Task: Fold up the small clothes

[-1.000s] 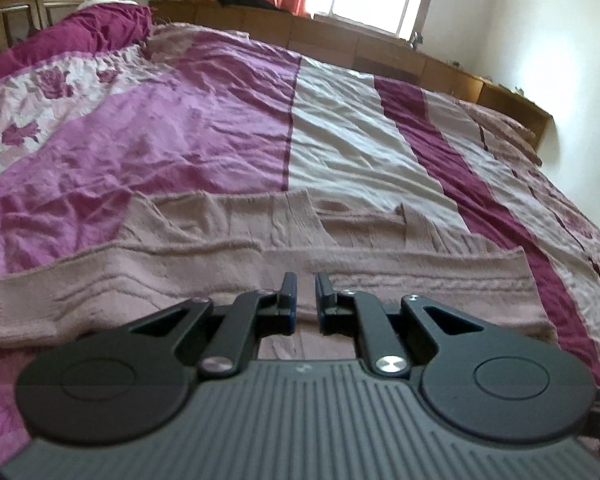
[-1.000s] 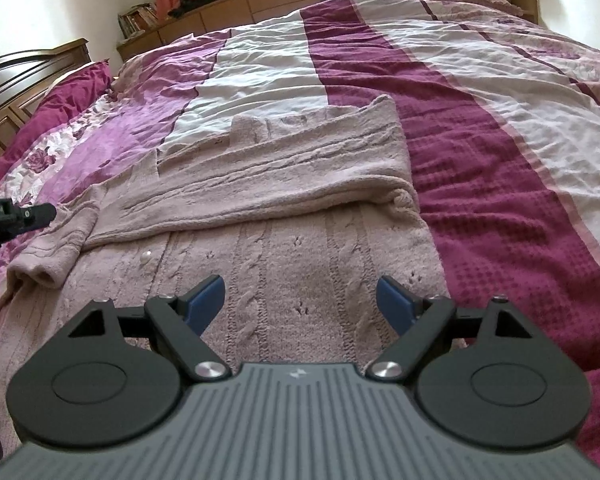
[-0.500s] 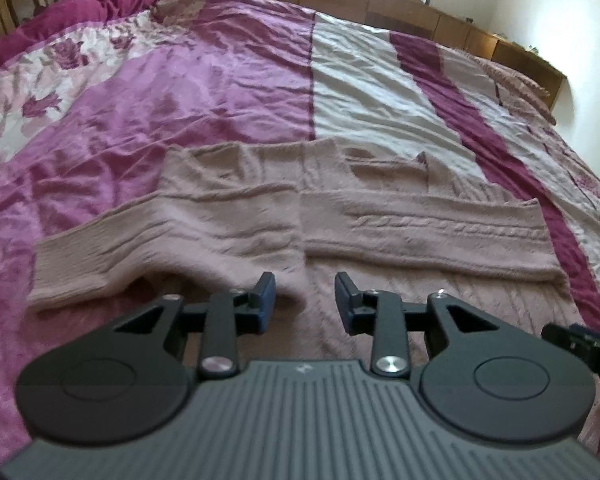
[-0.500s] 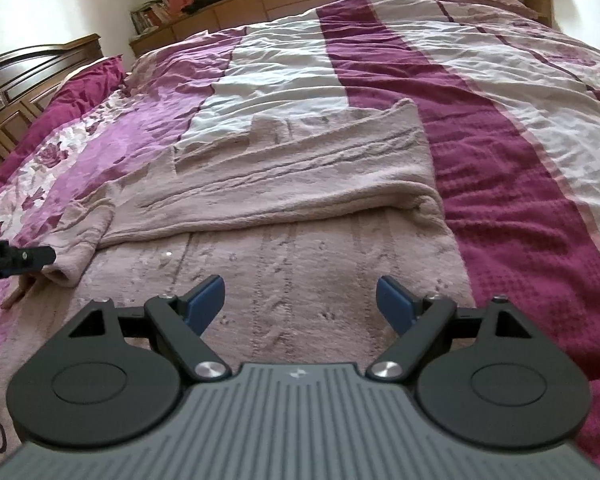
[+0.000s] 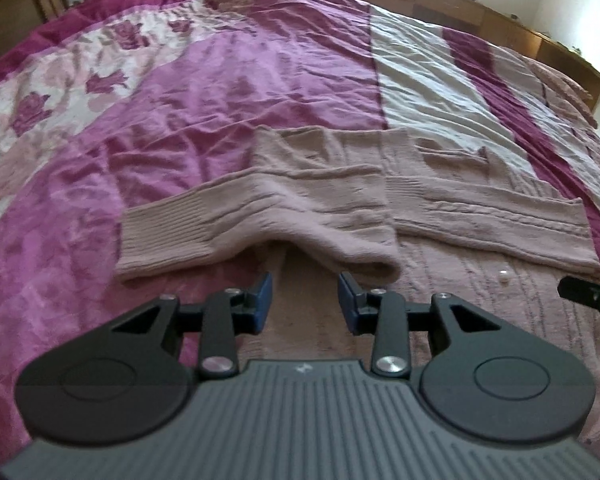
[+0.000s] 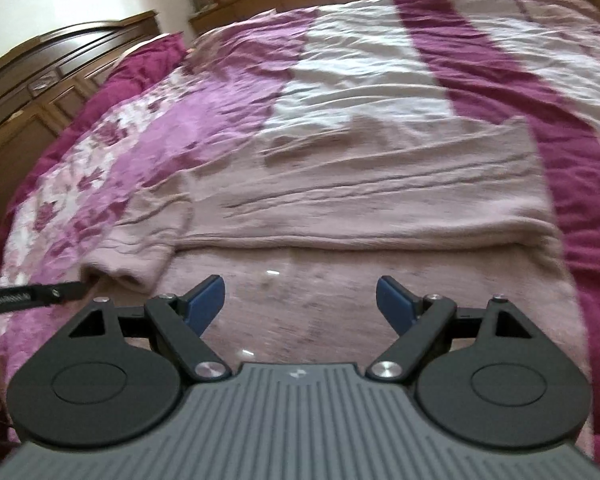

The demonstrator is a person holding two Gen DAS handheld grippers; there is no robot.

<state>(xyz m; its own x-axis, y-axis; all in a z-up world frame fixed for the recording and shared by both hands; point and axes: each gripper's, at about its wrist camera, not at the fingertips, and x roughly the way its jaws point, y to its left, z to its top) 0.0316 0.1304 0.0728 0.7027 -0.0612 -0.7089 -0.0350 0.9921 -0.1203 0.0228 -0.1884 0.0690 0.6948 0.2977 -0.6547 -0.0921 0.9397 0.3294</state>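
A dusty-pink knitted cardigan [image 5: 440, 216] lies flat on the bed, both sleeves folded across its chest. The left sleeve [image 5: 228, 224] ends in a ribbed cuff [image 5: 156, 240] that sticks out over the bedspread. My left gripper [image 5: 305, 298] is open and empty, just in front of that sleeve's fold. My right gripper [image 6: 300, 300] is wide open and empty above the cardigan's body [image 6: 380, 216]. The folded left sleeve shows at the left of the right wrist view [image 6: 140, 248]. A white button [image 5: 504, 276] shows on the front.
The bed has a striped magenta, purple and white bedspread [image 5: 240, 80] with flowers on the left. Dark wooden headboard [image 6: 40, 72] and cabinets stand at the left, a low wooden ledge [image 5: 460, 0] along the far side. The other gripper's tip shows at each view's edge [image 5: 588, 292].
My left gripper opened and let the left sleeve drop folded across the cardigan, then drew back. My right gripper stayed open and moved in lower over the cardigan.
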